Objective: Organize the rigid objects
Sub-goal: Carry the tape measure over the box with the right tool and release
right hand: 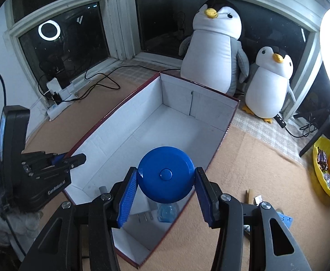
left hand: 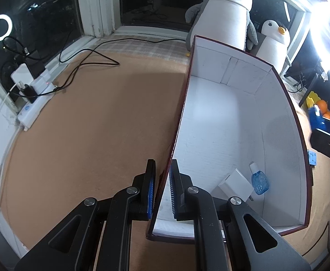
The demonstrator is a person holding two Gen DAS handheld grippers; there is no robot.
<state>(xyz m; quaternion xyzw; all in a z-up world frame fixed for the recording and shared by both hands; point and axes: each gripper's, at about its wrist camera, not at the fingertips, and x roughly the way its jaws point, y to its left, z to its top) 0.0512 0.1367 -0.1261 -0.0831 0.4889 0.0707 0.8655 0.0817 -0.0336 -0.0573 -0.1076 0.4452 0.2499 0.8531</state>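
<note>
Blue round disc, smooth hard plastic with a raised button at its centre, sat clamped between the ribbed blue pads of the right gripper, one pad on each side of its rim, jaws roughly half spread to fit it. Disc hung above the near end of the open box, a long rectangular carton with white corrugated inner walls and a dark red outer skin and rim. Left gripper was clenched on the box's left wall, black fingers straddling the thin red edge with the blue pads pressed to either face of the wall; in the right wrist view it showed at the left side of the box with its tips at the rim. Inside the box, at the near end, lay a small clear blue bottle with a white cap, and just beside it a white boxy charger plug with metal prongs. In the right wrist view both lay directly under the held disc, partly hidden by it. Box rested on a tan fuzzy mat. Two plush penguins, soft grey and white, stood behind the far end of the box by the dark window. Yellow bowl with oranges sat far right.
</note>
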